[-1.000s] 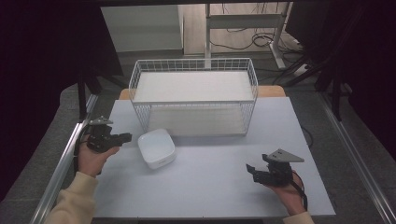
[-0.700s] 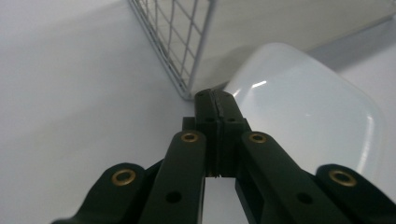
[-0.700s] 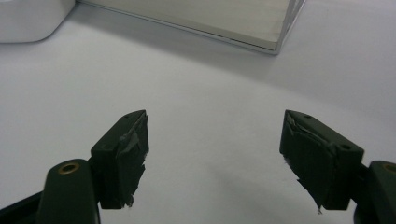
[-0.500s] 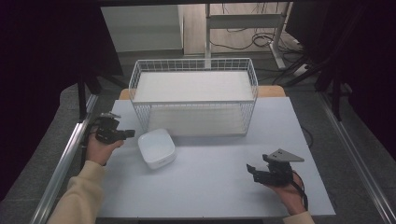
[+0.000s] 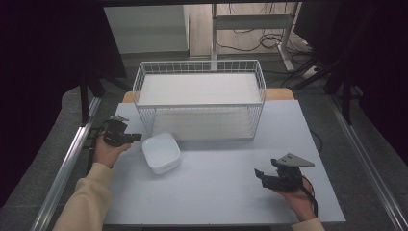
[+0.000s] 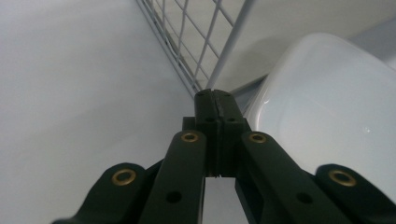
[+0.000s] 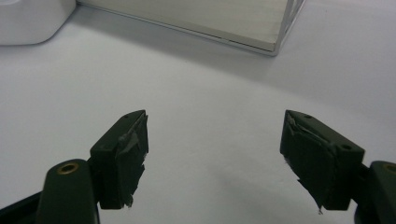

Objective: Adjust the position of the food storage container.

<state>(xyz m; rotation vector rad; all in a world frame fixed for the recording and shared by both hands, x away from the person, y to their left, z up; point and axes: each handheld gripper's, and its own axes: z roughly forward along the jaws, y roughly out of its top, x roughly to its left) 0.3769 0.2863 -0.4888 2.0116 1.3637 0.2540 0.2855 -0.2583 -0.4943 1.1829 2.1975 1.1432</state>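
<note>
A white rounded-square bowl point(image 5: 161, 152) lies on the pale table point(image 5: 216, 173) just in front of the wire basket's left corner; its side point(image 6: 327, 112) and corner point(image 7: 32, 18) appear in the gripper views. My left gripper point(image 5: 136, 138) sits just left of the bowl, jaws pressed together with nothing between them point(image 6: 215, 100), tips close to the bowl's rim. My right gripper point(image 5: 260, 174) rests low at the front right, open, jaws wide apart over bare table point(image 7: 215, 140).
A white wire basket point(image 5: 199, 98) with a white board inside stands at the back centre; its mesh point(image 6: 196, 42) is right behind my left jaws. A metal rail point(image 5: 67, 163) runs along the table's left edge. Cables lie on the floor beyond.
My left gripper has moved forward and rightward, closing in on the bowl's left side. The right gripper and the bowl have stayed put.
</note>
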